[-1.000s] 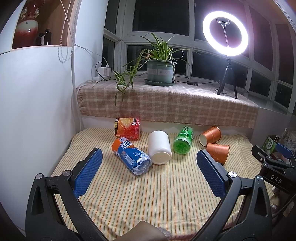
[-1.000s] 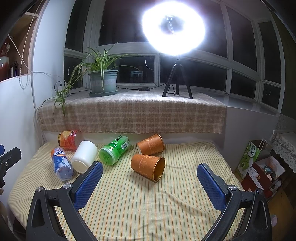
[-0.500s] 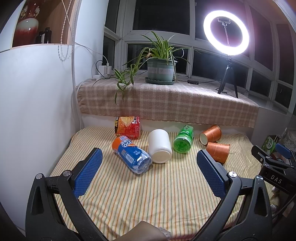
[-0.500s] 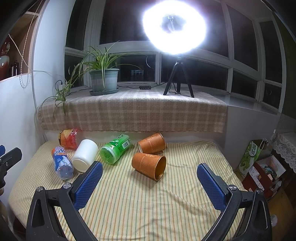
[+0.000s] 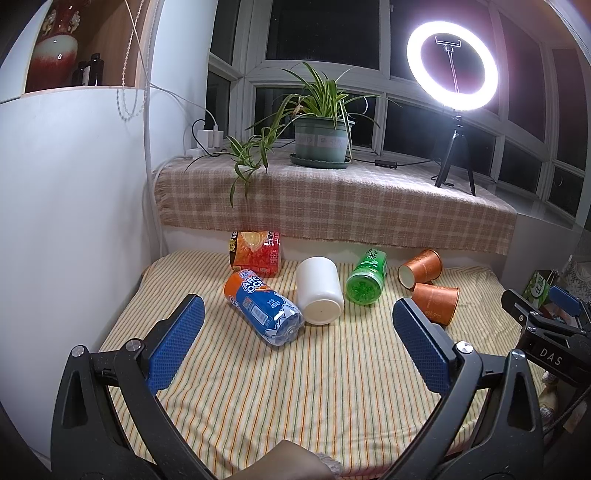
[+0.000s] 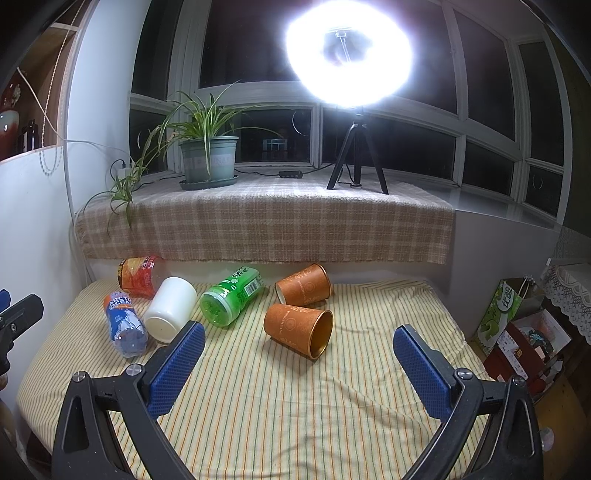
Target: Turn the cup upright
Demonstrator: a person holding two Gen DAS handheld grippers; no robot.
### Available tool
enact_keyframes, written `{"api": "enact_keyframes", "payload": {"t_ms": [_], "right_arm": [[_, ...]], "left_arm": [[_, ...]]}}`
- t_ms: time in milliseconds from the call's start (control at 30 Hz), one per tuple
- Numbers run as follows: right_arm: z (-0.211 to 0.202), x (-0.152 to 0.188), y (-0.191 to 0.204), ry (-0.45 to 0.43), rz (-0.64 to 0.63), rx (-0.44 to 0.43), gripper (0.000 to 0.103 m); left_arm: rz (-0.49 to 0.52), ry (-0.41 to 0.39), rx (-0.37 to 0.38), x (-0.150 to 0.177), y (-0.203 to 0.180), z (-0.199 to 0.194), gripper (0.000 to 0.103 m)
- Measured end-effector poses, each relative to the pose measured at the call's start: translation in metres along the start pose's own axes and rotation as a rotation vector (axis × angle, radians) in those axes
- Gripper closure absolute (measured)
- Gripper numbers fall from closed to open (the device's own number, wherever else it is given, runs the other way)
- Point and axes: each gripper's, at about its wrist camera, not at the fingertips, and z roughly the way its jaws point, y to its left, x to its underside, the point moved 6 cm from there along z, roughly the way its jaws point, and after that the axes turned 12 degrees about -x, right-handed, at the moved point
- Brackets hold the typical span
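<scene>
both grippers' jaws gape empty above two orange cups [image 6: 299, 328] lying on their sides.

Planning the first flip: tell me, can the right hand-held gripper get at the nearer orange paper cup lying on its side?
Probably yes: the right hand-held gripper is open, and only bare striped cloth lies before the nearer orange paper cup.

The left wrist view looked from the near left over the yellow striped cloth [image 5: 295, 387] toward the dark window [image 5: 325, 33]. The right wrist view faced likewise from further right. Both shared two toppled orange paper cups [image 6: 299, 328].
</scene>
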Motion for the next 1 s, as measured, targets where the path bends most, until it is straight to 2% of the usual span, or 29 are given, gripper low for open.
{"api": "enact_keyframes", "payload": {"t_ms": [667,1000], "right_arm": [[0.013,0.000,0.007,0.023,-0.003,-0.020,0.000],[0.062,0.001,0.007,0.117,0.069,-0.124,0.000]], "left_arm": [[-0.018,0.008,-0.017,0.008,0.008,0.000,0.000],[-0.039,0.032,-0.049,0.012,0.028,0.005,0.000]]}}
